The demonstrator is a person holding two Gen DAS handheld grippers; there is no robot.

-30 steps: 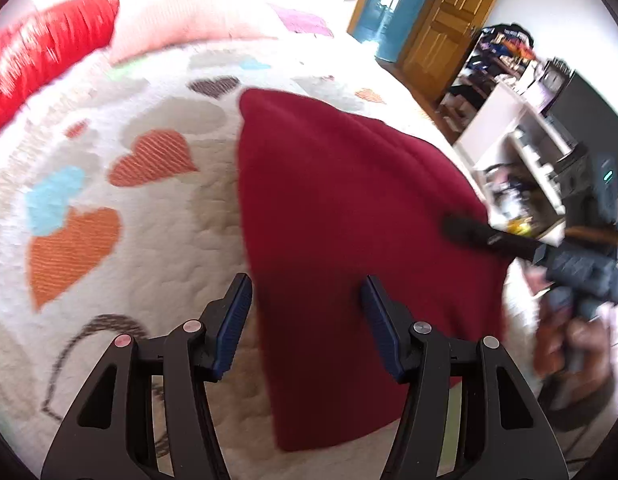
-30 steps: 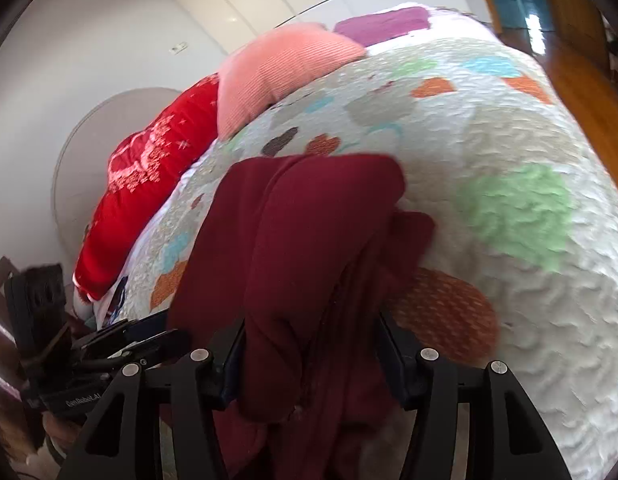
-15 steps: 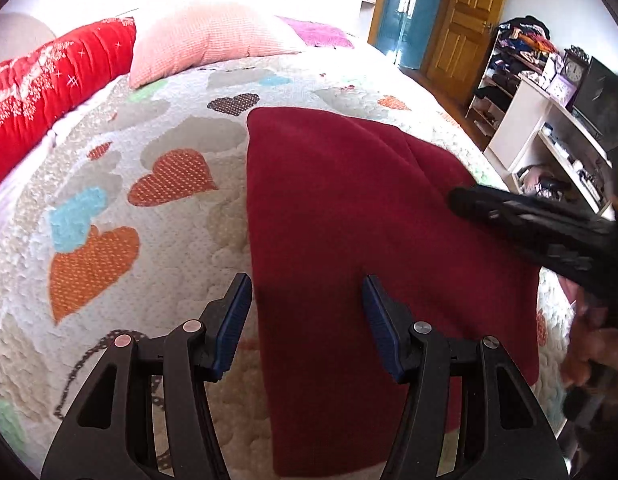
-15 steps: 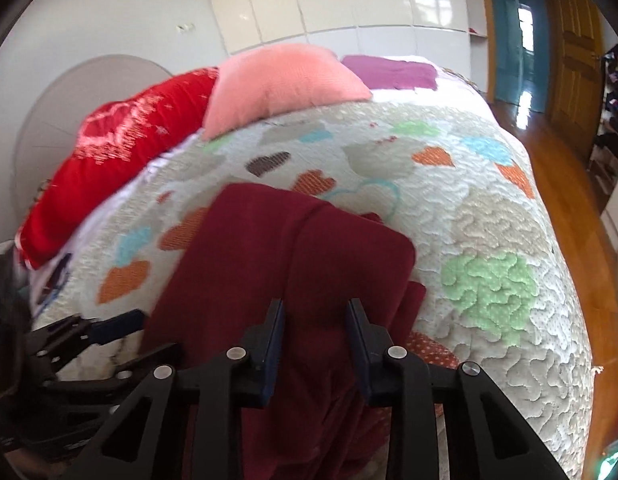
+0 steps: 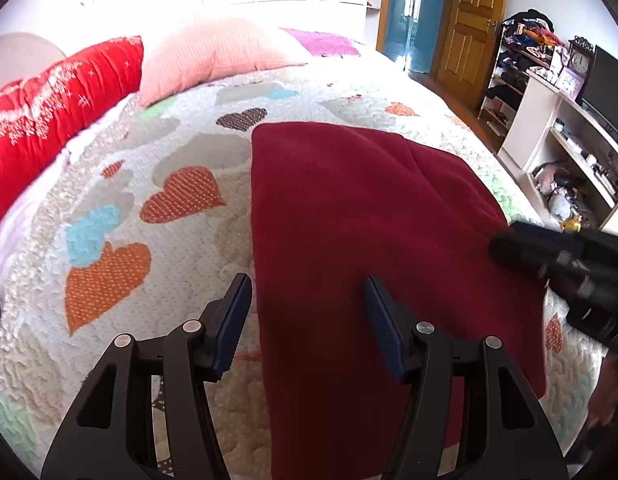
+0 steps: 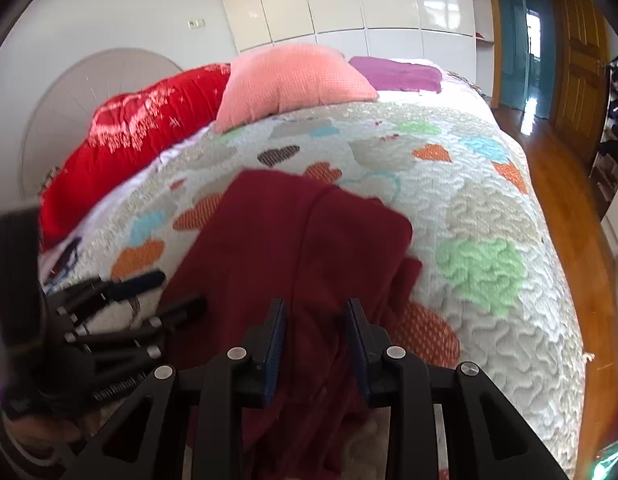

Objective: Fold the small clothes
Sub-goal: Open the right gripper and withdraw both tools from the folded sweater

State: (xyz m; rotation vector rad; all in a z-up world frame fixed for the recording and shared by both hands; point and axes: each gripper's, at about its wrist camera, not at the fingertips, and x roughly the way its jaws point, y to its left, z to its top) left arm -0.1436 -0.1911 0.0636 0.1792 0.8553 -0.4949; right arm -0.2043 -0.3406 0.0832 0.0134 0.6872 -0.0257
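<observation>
a dark red fleece garment [image 5: 349,216], partly folded, is laid flat on the quilted white bed cover with coloured hearts [image 5: 109,240]. the left gripper [image 5: 307,320] is held with fingers wide, nothing gripped, above the garment's edge at 6 o'clock. the right gripper [image 6: 315,334] is seen with fingers narrow; a grip on the cloth cannot be told.

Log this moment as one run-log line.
maroon garment: partly folded on quilt | left gripper: open at its edge | right gripper: narrowed, grip unclear
</observation>
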